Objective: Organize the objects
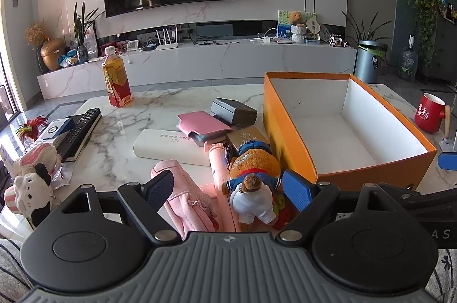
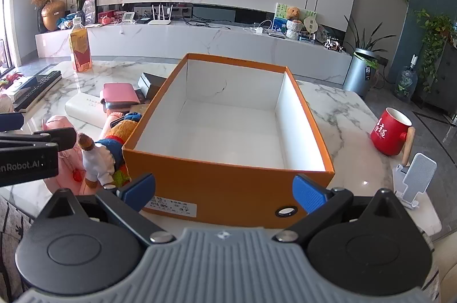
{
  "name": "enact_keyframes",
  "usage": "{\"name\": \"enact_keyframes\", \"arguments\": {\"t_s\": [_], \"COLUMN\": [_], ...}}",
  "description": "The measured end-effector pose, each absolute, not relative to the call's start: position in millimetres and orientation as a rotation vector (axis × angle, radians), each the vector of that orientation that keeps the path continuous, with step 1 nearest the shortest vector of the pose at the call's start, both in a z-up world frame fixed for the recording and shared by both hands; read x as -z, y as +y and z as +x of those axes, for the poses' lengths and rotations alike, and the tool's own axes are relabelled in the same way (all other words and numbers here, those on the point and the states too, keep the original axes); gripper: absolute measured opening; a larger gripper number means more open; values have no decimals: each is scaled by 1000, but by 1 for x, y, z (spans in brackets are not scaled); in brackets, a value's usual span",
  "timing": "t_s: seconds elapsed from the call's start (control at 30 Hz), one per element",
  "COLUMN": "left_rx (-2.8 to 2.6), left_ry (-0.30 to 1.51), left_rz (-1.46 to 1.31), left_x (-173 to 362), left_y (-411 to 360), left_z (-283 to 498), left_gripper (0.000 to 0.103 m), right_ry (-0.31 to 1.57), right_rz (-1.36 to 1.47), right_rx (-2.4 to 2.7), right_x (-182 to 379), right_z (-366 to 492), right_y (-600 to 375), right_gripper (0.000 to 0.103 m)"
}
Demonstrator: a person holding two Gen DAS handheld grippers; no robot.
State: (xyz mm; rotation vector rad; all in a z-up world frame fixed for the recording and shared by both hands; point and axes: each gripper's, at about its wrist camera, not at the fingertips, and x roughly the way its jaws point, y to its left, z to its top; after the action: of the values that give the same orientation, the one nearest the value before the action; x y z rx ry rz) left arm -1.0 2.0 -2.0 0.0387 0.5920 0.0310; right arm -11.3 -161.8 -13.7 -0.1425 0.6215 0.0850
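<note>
An open orange box (image 1: 288,128) with a white empty inside stands on the marble table; in the right wrist view the box (image 2: 228,188) is straight ahead. My left gripper (image 1: 228,188) is open above a bear plush (image 1: 251,174) and a pink pouch (image 1: 185,197). Beyond lie a white case (image 1: 168,145), a pink wallet (image 1: 202,125), a dark box (image 1: 234,110) and a gold box (image 1: 248,135). My right gripper (image 2: 225,193) is open and empty in front of the box's near wall.
A tea bottle (image 1: 117,80), a remote (image 1: 80,134) and small plush toys (image 1: 31,183) are at the left. A red mug (image 2: 390,131) and a white phone stand (image 2: 414,183) are at the right. The table's front edge is near me.
</note>
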Motion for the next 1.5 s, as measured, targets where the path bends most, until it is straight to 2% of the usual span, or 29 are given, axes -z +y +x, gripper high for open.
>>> {"name": "enact_keyframes", "arguments": {"t_s": [1.33,1.5], "left_rx": [-57,-110], "left_ry": [629,607], "left_rz": [38,-33], "left_x": [3,-5], "left_y": [7,23], "left_z": [-1,-1], "left_gripper": [99,99], "right_ry": [649,636], "right_rz": [-150,-95], "right_rx": [-132,-203], "right_x": [20,20], "right_z": [-11,-10], "right_y": [-154,-151], "right_gripper": [102,102]}}
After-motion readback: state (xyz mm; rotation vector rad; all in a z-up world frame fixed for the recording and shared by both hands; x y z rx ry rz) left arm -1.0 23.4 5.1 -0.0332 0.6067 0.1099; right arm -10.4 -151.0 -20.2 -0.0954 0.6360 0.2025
